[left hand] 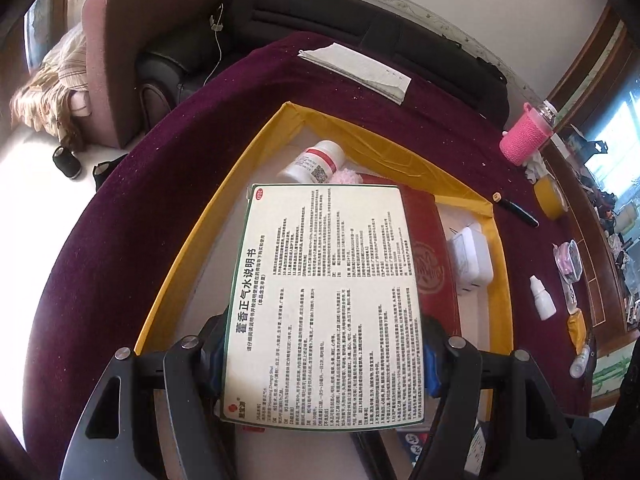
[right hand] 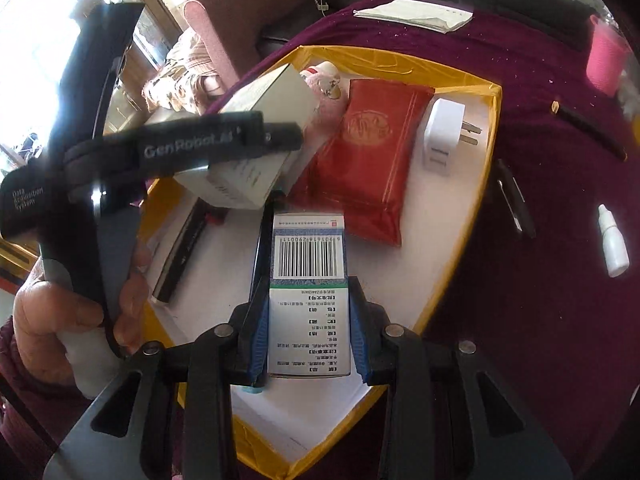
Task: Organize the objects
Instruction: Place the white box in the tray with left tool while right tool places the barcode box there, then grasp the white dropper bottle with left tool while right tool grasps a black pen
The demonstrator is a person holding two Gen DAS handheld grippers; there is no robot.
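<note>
A dark red cloth covers the desk (left hand: 132, 216), and a yellow-edged tray (right hand: 494, 120) sits on it. The left hand-held gripper (left hand: 324, 360) grips the big medicine box (left hand: 324, 304), long side pointing toward the tray's far corner. The right hand-held gripper (right hand: 308, 340) grips the small medicine box (right hand: 309, 292) nearer the tray's front corner.

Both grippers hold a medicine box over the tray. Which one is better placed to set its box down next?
Probably the right gripper. Its small box hangs over bare tray floor. The left gripper holds a large box above the red pouch and white bottle.
</note>
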